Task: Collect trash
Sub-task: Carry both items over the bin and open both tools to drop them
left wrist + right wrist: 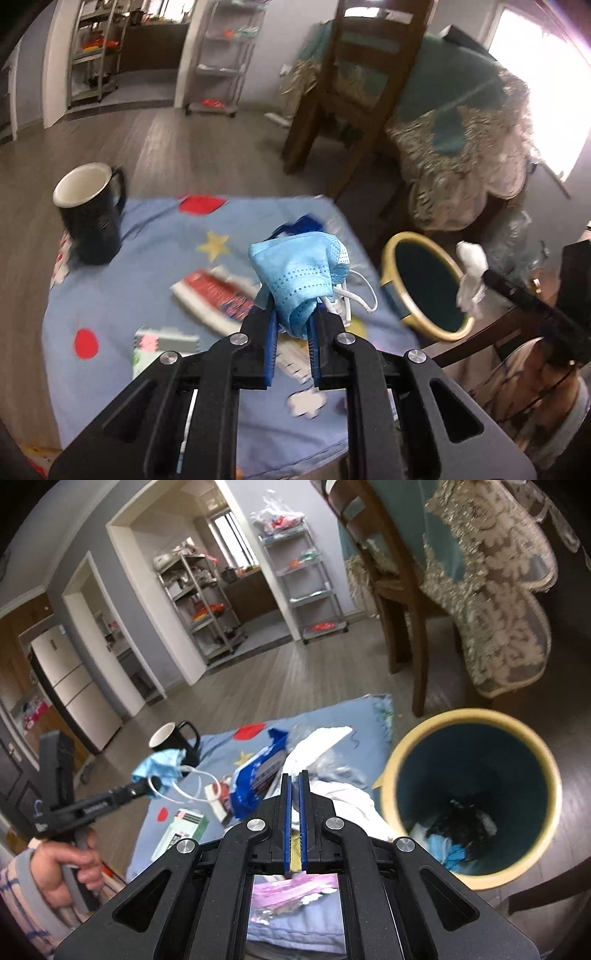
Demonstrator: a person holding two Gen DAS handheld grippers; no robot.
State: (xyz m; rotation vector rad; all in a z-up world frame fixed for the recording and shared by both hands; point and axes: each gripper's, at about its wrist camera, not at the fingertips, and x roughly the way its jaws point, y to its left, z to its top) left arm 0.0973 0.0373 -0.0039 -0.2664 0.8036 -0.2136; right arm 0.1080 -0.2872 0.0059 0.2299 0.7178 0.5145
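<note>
Left gripper (pixel 291 314) fingers clamped on a crumpled blue face mask (pixel 301 275), held up off the blue patterned cloth (pixel 155 295); white ear loops (pixel 354 295) dangle loose to the right of the fingers. Right gripper (pixel 294 779) fingers drawn close together, pinching a wad of white tissue (pixel 471 280); the left view shows it bunched at the fingertips beside the bin's rim. Bin (pixel 469 731), yellow rim, dark inside, stands on the floor just beside the cloth's edge, some trash already at its bottom. Mask reads as very light, soft, limp: it will fold and sag, so a grip on the bunched middle seems safer than on a loop, which could slip or snag. Tissue likewise weightless, may cling to the pads on release. On the cloth, apart from the grippers: blue wrapper (pixel 255 775), white crumpled sheet (pixel 317 746), black mug (pixel 90 214).
</note>
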